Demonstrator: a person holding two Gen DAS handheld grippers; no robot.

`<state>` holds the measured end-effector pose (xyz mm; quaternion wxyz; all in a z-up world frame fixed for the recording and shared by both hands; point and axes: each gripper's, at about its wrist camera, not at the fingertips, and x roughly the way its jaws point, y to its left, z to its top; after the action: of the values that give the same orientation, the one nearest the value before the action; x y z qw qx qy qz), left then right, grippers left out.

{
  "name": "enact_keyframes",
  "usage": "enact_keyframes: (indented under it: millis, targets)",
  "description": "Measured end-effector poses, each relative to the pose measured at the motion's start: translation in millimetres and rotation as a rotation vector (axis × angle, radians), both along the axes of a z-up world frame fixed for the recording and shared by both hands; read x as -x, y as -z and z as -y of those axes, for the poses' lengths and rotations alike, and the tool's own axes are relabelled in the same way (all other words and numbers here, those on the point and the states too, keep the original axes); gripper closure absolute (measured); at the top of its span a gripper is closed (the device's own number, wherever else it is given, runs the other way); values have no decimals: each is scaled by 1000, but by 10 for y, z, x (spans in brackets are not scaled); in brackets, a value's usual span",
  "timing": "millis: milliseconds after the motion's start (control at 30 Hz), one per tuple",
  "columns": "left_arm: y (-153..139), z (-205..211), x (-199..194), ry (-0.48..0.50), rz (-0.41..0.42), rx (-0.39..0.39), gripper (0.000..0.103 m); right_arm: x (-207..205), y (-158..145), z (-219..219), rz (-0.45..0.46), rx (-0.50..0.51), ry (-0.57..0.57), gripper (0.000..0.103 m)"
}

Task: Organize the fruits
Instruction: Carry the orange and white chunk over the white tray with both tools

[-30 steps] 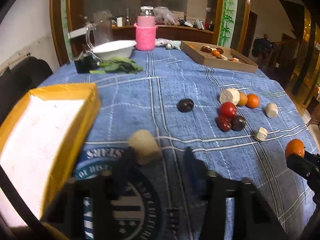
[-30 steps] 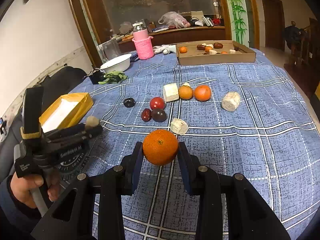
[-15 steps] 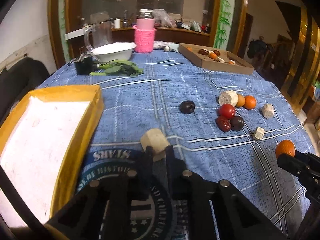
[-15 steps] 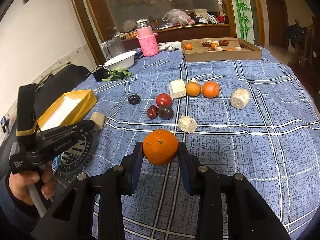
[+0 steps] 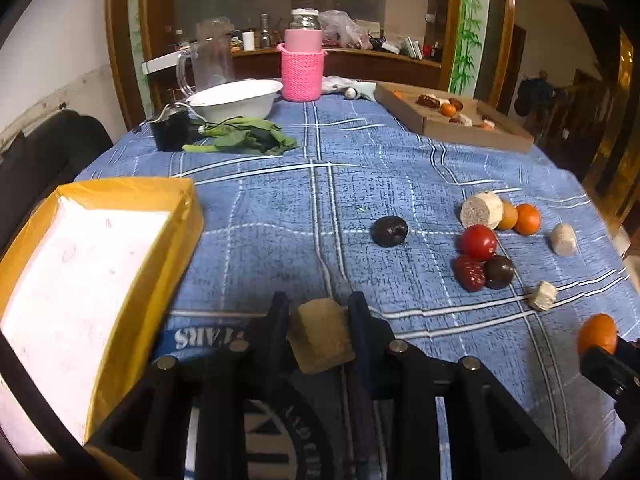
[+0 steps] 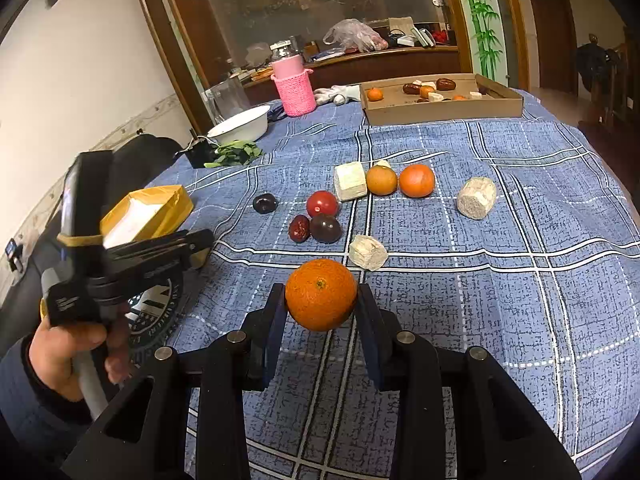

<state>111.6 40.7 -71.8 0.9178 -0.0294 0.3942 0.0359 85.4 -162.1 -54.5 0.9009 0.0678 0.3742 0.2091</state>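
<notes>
My left gripper (image 5: 320, 332) is shut on a tan fruit chunk (image 5: 321, 335), just right of the yellow tray (image 5: 188, 216); it also shows in the right wrist view (image 6: 198, 250). My right gripper (image 6: 321, 312) is shut on an orange (image 6: 321, 295), held above the cloth; the orange also shows in the left wrist view (image 5: 597, 334). On the blue cloth lie a dark plum (image 5: 389, 231), a tomato (image 5: 477, 242), a red date (image 5: 469, 273), another dark fruit (image 5: 499, 272), two oranges (image 6: 416, 180) and pale chunks (image 6: 477, 197).
A cardboard box (image 6: 440, 110) with several fruits stands at the far side. A white bowl (image 5: 234, 98), a pink-sleeved jar (image 5: 302, 68), a glass jug (image 5: 210, 60), green leaves (image 5: 248, 140) and a black object (image 5: 170, 130) stand at the back left.
The left gripper opened, moved forward around the tan chunk and shut on it. The right gripper kept hold of the orange, barely moving.
</notes>
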Motion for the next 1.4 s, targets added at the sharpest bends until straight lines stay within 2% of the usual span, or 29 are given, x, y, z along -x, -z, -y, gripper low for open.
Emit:
enact_keyframes:
  millis: [433,667,933,1233,1400]
  targets:
    - [-378,32,868,71,104,105,70,243,-155,-269,38,31,-9,70]
    - [-683,-166,1189,39,171,121,70,413,-386,-509,87,42,-54,70]
    - [-872,-800,1431,-115,218,98,70,466,-619,-979,134,30,-152,70]
    - [-828,-1523,1538,-294,217,78,70,402,-732,-1724,152,22,-281,70]
    - [-725,-1832,1556,-372,192,66,70,306,-685,-2169,138,34,-339,70]
